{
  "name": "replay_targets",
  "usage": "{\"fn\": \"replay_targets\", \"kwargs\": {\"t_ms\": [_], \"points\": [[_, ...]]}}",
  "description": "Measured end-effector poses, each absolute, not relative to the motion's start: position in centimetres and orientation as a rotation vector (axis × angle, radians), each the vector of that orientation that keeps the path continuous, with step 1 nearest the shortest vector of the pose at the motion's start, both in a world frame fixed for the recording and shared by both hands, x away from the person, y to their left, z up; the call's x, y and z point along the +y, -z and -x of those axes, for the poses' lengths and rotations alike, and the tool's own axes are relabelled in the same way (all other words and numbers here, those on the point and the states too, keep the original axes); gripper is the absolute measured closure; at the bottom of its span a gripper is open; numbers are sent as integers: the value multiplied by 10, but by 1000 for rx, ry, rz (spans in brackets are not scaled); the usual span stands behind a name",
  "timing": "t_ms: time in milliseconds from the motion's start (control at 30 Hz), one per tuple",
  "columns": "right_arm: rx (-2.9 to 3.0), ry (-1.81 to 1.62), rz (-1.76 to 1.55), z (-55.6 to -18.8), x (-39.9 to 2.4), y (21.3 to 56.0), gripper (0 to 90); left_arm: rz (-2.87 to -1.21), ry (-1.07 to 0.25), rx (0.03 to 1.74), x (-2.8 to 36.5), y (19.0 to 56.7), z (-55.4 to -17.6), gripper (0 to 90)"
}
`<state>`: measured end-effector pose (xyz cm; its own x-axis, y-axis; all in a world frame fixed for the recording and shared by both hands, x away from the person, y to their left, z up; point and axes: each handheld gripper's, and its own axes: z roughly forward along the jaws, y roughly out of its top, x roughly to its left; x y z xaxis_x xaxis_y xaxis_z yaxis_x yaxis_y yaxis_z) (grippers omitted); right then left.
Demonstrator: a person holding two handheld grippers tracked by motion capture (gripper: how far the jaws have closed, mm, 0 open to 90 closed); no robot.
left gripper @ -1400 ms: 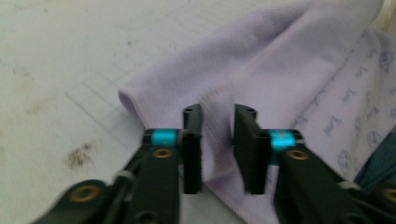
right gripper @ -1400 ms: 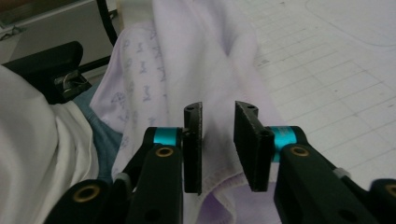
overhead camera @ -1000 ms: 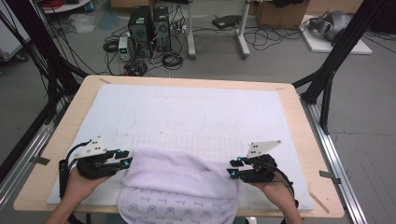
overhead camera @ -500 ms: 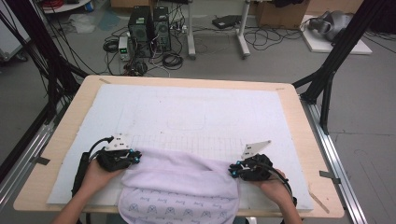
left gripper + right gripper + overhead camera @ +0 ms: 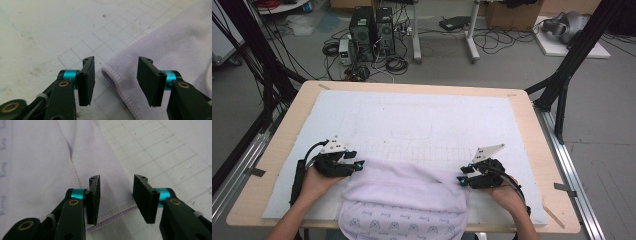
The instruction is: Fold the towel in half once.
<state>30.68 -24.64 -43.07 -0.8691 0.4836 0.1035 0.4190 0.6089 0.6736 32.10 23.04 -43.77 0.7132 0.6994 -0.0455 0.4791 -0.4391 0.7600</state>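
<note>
A lilac cloth (image 5: 404, 187) lies folded on the near part of the white gridded mat (image 5: 427, 120); its patterned lower layer (image 5: 402, 225) reaches over the table's front edge. My left gripper (image 5: 357, 165) rests at the fold's left corner, and in the left gripper view the left gripper (image 5: 116, 72) stands open with the stitched corner (image 5: 120, 77) lying loose between the jaws. My right gripper (image 5: 460, 180) is at the fold's right corner; the right gripper (image 5: 117, 192) is open over the hemmed edge (image 5: 113, 213). Both pairs of jaws have just been opening, and no pad presses the cloth.
The wooden table (image 5: 532, 125) borders the mat on all sides. Black frame struts (image 5: 562, 85) rise at the right and left corners. Computer towers (image 5: 367, 25) and cables sit on the floor beyond the far edge. The mat's far half is bare.
Both grippers have sunk to the mat, the left one shifting right toward the cloth. Their jaws have opened and let the cloth's corners go; the fold now lies flatter.
</note>
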Motion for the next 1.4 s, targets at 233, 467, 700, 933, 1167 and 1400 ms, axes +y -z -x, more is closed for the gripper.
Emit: {"fn": "replay_targets", "kwargs": {"t_ms": [233,467,700,933,1167,1400], "points": [[2683,-1048,-783,-319,-244,425,878,-2105,-382,868,231,435,-323,848],[2636,-1084,-836,-330,-248,421,726,-2017,-382,936,240,430,-326,640],[2749,-1115,-929,-337,-251,435,526,-2077,-279,984,236,445,-337,488],[2839,-1139,-799,-337,-242,437,843,-2090,-268,912,235,442,-337,816],[2752,-1138,-823,-365,-247,416,856,-2052,-323,928,241,414,-369,853],[2545,-1132,-854,-421,-246,356,858,-2014,-522,919,238,345,-422,854]]}}
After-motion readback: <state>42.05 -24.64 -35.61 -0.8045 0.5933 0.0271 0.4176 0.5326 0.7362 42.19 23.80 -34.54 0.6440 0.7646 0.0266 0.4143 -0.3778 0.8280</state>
